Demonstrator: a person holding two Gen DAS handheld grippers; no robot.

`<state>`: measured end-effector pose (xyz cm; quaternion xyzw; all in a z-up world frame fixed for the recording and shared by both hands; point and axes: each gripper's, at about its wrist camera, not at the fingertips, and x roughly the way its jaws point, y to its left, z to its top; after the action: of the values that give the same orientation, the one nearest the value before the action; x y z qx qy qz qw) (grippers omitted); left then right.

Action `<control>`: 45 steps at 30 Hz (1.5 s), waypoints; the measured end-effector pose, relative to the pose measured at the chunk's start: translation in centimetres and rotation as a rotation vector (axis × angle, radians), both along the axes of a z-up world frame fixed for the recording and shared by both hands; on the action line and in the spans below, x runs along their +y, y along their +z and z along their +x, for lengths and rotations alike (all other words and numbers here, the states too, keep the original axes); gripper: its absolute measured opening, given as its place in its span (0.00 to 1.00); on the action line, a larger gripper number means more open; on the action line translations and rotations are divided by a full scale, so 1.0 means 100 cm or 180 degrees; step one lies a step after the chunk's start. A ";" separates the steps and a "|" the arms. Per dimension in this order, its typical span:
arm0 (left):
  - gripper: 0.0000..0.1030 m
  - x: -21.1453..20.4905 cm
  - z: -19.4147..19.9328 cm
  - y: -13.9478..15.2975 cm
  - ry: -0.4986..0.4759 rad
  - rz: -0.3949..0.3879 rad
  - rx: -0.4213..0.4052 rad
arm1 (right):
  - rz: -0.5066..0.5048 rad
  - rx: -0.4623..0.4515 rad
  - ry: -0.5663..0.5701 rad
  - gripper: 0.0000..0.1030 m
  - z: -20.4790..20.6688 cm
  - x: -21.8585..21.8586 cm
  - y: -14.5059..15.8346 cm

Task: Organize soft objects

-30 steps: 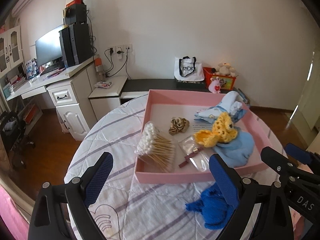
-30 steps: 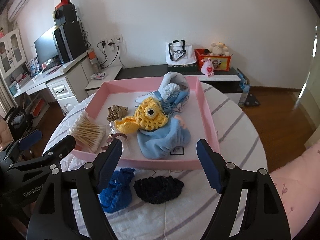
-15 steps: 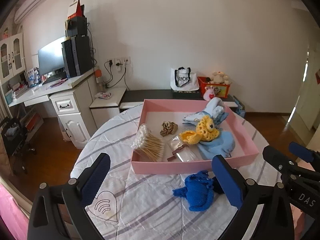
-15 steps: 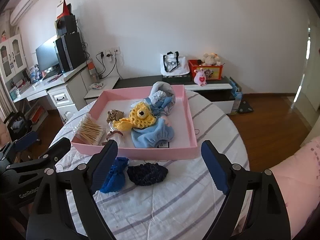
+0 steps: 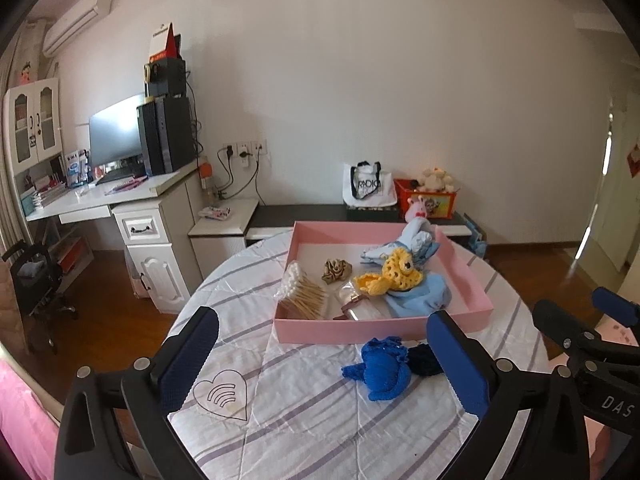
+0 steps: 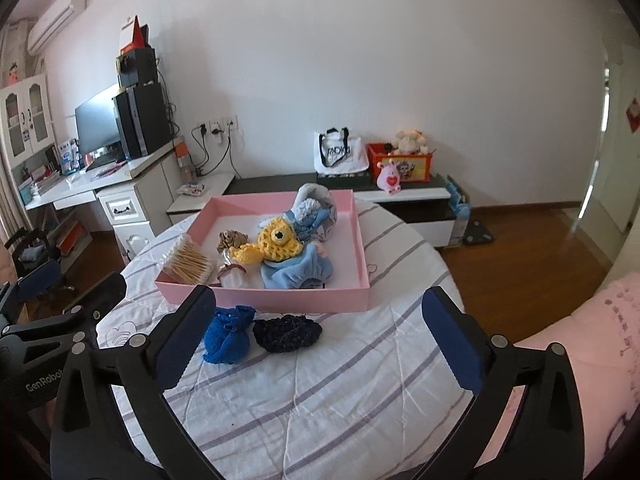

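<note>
On the table point(image 6: 360, 380), in front of the pink tray point(image 6: 280, 300), lie my blue knit point(image 6: 228, 334) and dark knit point(image 6: 286, 332). Both grippers, left point(image 5: 324, 360) and right point(image 6: 316, 344), are opening, nothing between them, probably to sort next.

Dark navy knit piece point(image 5: 424, 360): right part hidden behind a finger of the left gripper point(image 5: 324, 364) in the left wrist view. Clear pouch point(image 6: 234, 276) in pink tray point(image 6: 280, 300): lower part masked by the tray's near wall; contents unreadable. Light blue cloth point(image 6: 298, 272): its lower edge likewise cut by that wall. Right gripper point(image 6: 316, 344): body cropped at the frame's bottom edge.
</note>
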<state>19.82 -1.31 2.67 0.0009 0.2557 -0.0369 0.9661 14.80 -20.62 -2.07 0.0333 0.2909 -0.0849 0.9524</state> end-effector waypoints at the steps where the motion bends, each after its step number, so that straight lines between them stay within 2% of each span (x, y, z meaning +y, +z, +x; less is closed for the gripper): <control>1: 1.00 0.000 -0.005 0.002 0.0001 0.0000 -0.0032 | -0.0008 -0.0018 0.0001 1.00 -0.002 0.001 0.002; 19: 1.00 0.001 -0.082 0.025 -0.0019 0.0004 -0.0559 | -0.0226 -0.0554 0.0043 1.00 -0.057 0.018 0.046; 33: 1.00 -0.003 -0.112 0.029 0.0057 0.0017 -0.0855 | -0.0336 -0.0864 0.0045 1.00 -0.085 0.027 0.066; 45: 1.00 -0.004 -0.119 0.027 0.0073 -0.0001 -0.0908 | -0.0379 -0.0953 0.0049 1.00 -0.094 0.030 0.071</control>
<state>7.88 -1.70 5.33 0.0030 0.1157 -0.0253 0.9930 5.40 -17.66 4.99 -0.0131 0.1404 -0.0888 0.9860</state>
